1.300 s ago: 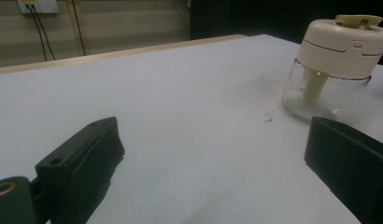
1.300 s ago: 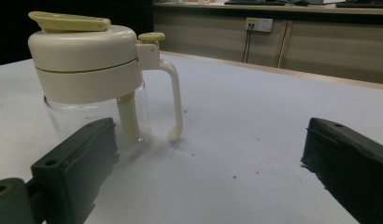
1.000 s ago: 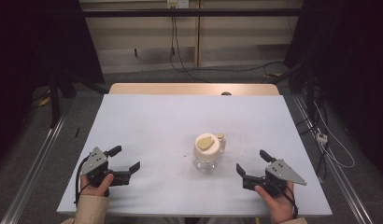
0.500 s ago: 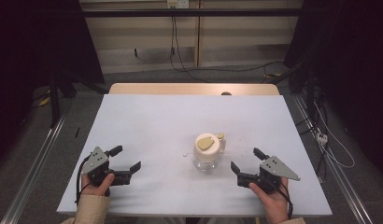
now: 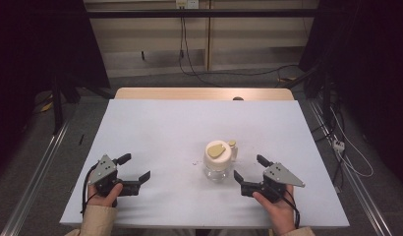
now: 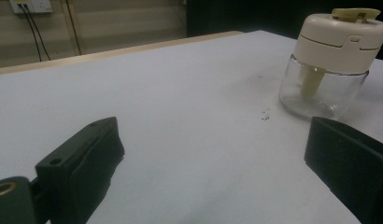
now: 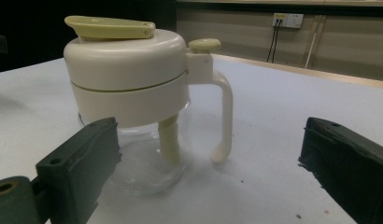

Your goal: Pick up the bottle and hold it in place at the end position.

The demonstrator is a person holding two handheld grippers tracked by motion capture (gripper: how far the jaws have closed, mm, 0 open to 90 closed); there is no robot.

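The right gripper rests low over the white table, jaws spread wide and holding nothing. Just ahead of its jaws stands the glass jar with a cream lid; the jar's handle lies between the two jaws in the right gripper view, untouched. A yellow-green flip tab sits on top of the lid. The left gripper is likewise released, jaws apart; the jar stands well ahead of it, beyond its right jaw.
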